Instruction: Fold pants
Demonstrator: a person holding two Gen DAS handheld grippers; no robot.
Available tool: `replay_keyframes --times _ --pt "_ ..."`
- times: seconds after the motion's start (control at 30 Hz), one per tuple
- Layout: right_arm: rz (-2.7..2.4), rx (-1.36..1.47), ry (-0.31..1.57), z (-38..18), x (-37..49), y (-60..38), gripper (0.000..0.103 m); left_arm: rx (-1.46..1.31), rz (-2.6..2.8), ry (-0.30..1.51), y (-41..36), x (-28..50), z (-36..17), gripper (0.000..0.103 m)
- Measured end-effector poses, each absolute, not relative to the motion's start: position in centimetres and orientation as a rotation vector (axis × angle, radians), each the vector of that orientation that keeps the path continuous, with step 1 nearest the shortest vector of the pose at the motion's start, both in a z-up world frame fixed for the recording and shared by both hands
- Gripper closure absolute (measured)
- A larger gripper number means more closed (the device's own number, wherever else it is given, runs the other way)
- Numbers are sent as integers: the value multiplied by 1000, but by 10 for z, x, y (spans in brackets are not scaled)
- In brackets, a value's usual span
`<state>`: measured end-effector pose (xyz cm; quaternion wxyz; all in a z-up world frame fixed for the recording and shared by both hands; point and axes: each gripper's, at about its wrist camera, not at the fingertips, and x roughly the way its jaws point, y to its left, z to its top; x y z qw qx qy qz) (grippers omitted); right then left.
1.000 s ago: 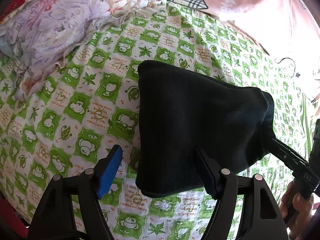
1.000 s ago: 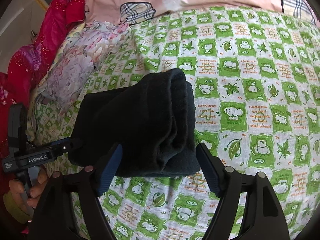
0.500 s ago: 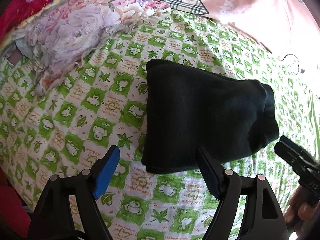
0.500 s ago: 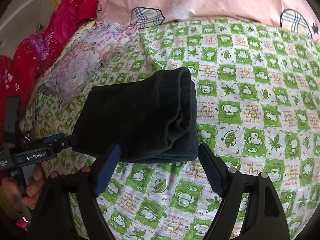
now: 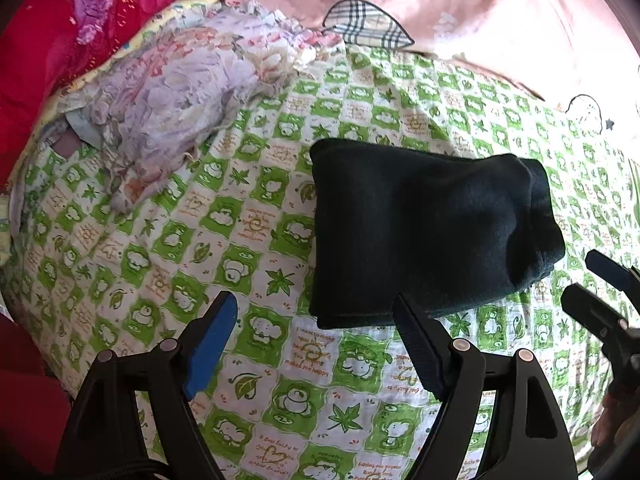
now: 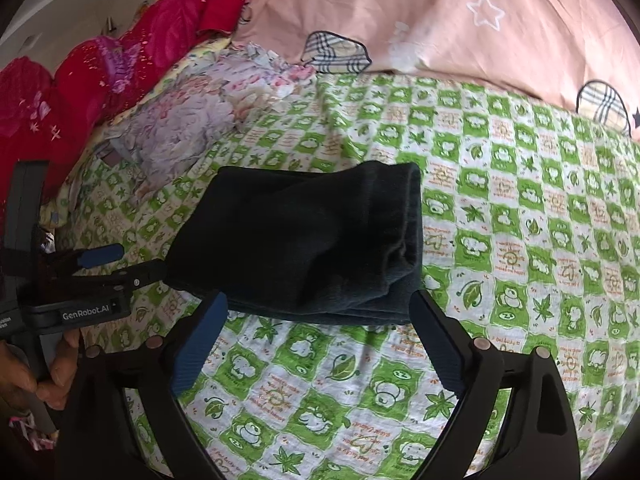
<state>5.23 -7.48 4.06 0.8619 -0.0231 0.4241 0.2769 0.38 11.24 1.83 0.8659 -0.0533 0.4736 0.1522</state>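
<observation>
Pants [image 5: 424,232] – matt, fuzzy dark cloth – on thin crinkled sheet [image 5: 256,240].

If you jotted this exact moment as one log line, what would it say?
stage: fold done | pants: folded bundle lying on green checked sheet | left claw: open, empty | right claw: open, empty

Folded pants [image 5: 424,236] on the bedsheet [image 5: 256,232] at frame centre, crumpled cloth [image 5: 168,100] upper left, pillow [image 5: 500,20] behind at top.
</observation>
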Motion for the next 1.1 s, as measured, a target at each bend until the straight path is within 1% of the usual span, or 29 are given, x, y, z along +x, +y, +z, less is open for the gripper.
replay_keyframes --times 0.47,0.53,0.63,0.8,1.1 --pt "581 -88 835 42 36 -66 7 -81 319 984 107 -8 14 21" --pt "577 -90 810 44 34 -66 7 -72 322 975 106 -9 14 20" --pt "577 -121 747 44 29 -64 1 -66 320 965 104 -10 14 19" --pt "555 -202 679 39 20 -59 0 -44 302 949 100 -11 13 16" --pt "601 -161 731 28 25 -53 0 -53 300 956 100 -9 5 15"
